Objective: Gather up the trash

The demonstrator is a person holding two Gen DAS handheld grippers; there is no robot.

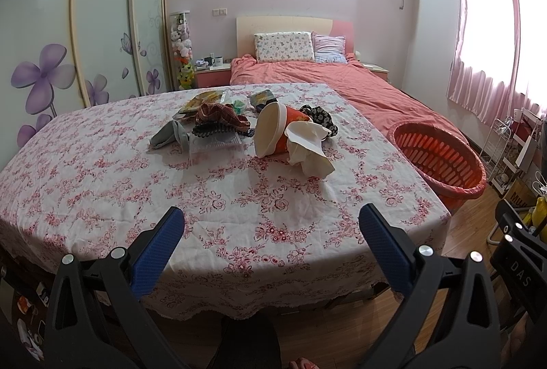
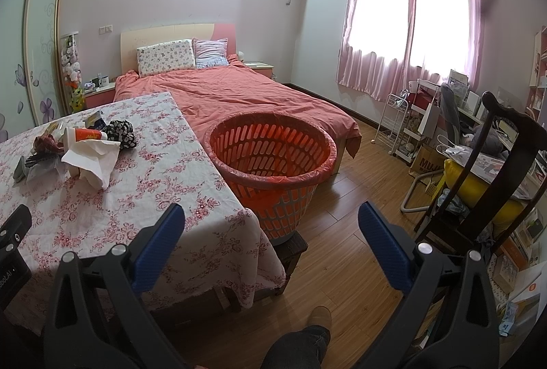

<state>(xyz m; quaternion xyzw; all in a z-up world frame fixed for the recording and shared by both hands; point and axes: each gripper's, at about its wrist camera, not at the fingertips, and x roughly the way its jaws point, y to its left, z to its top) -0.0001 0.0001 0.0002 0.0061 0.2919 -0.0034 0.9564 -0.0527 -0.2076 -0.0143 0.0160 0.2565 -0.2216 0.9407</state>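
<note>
Both grippers hang off the near edge of the table [image 1: 102, 184], nothing in either. Left gripper [image 1: 271, 227] has its blue pads spread wide over the cloth; right gripper [image 2: 271, 227] is spread just as wide, aimed past the table corner toward the basket [image 2: 273, 143]. Taking the cup [image 1: 278, 130] as landmark: it lies on its side mid-table, mouth toward the camera, orange with a white rim. A tissue [image 1: 307, 148] spills out touching the cup's right side, crumpled and loose. Behind the cup sits a dark patterned cloth [image 1: 321, 118]; left of the cup, a brown checked rag [image 1: 218, 116] lies heaped over a clear tray [image 1: 217, 143], with a grey fold [image 1: 169, 135] further left. Wrappers [image 1: 205, 99] lie behind the rag, too small to read. The basket stands on a stool well right of the cup, off the table edge, lined with a thin red bag; no trash is visible inside it. Judgement on handling: the tissue is near weightless and soft, so pinch a bunched part, not a flap. The cup looks light and thin-walled, likely to crush or roll, so grip across the rim, gently. The tray seems stiff but slick and flat; take it by an edge. The cloths should sag and drag, and may not be trash at all.
</note>
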